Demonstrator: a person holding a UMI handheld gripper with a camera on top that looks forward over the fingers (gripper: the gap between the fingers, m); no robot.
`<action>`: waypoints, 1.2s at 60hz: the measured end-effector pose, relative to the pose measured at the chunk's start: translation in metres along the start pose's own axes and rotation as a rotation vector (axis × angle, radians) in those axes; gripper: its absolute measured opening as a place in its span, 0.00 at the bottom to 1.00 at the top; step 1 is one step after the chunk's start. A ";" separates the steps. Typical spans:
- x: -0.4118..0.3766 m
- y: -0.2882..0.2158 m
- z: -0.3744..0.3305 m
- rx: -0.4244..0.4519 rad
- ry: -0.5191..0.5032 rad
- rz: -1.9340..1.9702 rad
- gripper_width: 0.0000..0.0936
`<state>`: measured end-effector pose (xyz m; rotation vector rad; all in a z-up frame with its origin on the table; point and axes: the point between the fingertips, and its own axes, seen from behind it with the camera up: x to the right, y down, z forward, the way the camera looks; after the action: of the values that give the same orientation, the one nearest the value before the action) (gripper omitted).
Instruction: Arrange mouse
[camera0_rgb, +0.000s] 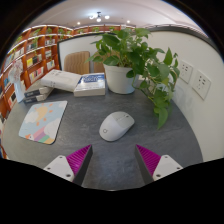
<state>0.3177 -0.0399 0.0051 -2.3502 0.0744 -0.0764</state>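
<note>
I hold the gripper (111, 160) with fingers spread, lined up behind the mouse (116, 125), probably to carry it to the mat (43, 120).

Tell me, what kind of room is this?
Probably a study or library corner. Bookshelves line the wall, and a grey desk holds a white mouse, a stack of books and a potted plant. The open gripper hovers just short of the mouse.

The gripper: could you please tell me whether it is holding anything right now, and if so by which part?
Nothing is held. The gripper is open and empty; the white computer mouse lies on the grey table just ahead of the fingers, untouched.
</note>
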 end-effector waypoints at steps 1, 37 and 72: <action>0.000 -0.003 0.004 -0.003 -0.006 -0.001 0.91; -0.041 -0.089 0.097 -0.032 -0.118 -0.072 0.85; -0.055 -0.134 0.048 0.023 0.032 -0.062 0.40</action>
<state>0.2705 0.0927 0.0644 -2.3286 0.0170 -0.1449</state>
